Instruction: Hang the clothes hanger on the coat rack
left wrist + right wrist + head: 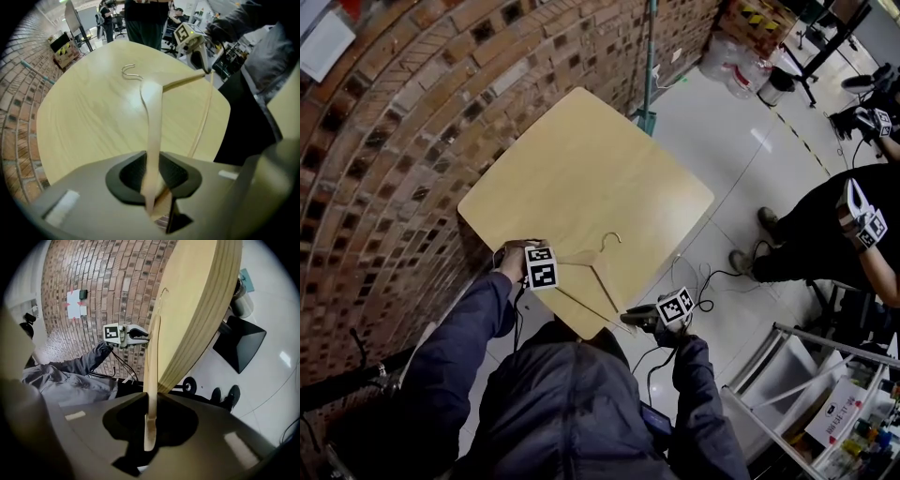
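Note:
A pale wooden clothes hanger [592, 272] with a metal hook [610, 240] lies at the near corner of the light wood table [581, 159]. My left gripper [551, 281] points down and is shut on the hanger's left arm [152, 108], which runs between its pads. My right gripper [630, 319] reaches in from the table's edge, nearly level. It is shut on the tip of the other arm [152, 357]. Each gripper shows in the other's view: the right gripper [205, 70] and the left gripper [146, 336]. No coat rack is in view.
A brick wall [384, 141] runs along the table's left side. A green pole [649, 66] stands behind the table. Cables [703, 281] lie on the pale floor to the right, where a person in black [834, 234] stands. A metal frame [806, 375] is at the lower right.

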